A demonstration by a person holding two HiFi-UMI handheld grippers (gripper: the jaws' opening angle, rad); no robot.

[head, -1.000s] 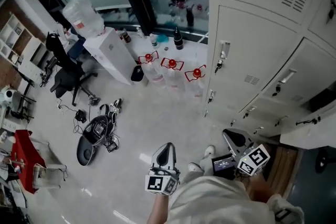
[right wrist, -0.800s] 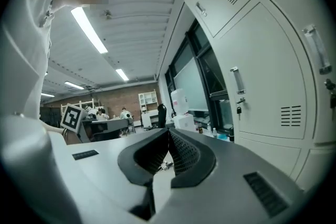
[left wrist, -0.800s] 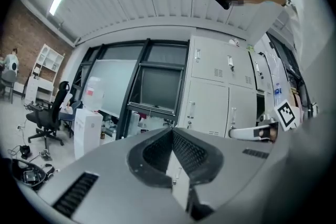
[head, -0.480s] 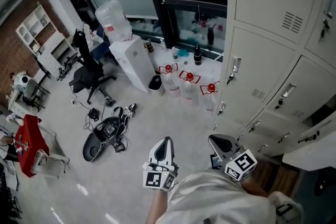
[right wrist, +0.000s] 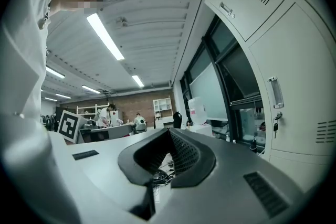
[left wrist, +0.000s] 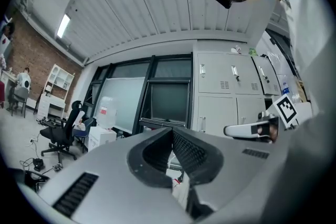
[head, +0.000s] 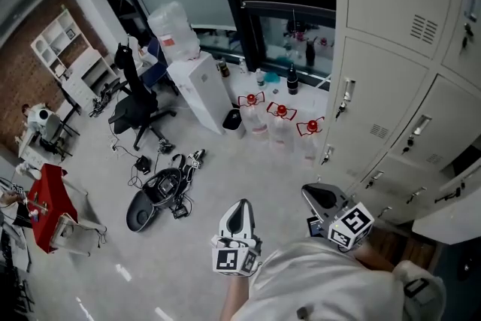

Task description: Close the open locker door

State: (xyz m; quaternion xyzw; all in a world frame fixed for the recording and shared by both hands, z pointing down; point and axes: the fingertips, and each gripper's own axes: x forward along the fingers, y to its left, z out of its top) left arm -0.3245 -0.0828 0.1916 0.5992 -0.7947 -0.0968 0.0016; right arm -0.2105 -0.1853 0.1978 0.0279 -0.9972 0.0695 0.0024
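Observation:
A bank of beige lockers fills the right of the head view. At its lower right one pale door leaf stands out from the row, beside a dark opening. My left gripper is held low at the centre over the floor, jaws shut and empty. My right gripper is held a little left of the lowest lockers, also shut with nothing in it. In the left gripper view the closed tips point at the lockers. In the right gripper view the tips meet, with locker doors alongside on the right.
A water dispenser with a bottle on top stands by the window. Three water jugs with red handles line the floor near the lockers. An office chair and a tangle of cables and gear lie to the left.
The head view has swung, so the room and lockers slid right and slightly down in frame. Both grippers stay low, shut and in much the same place.

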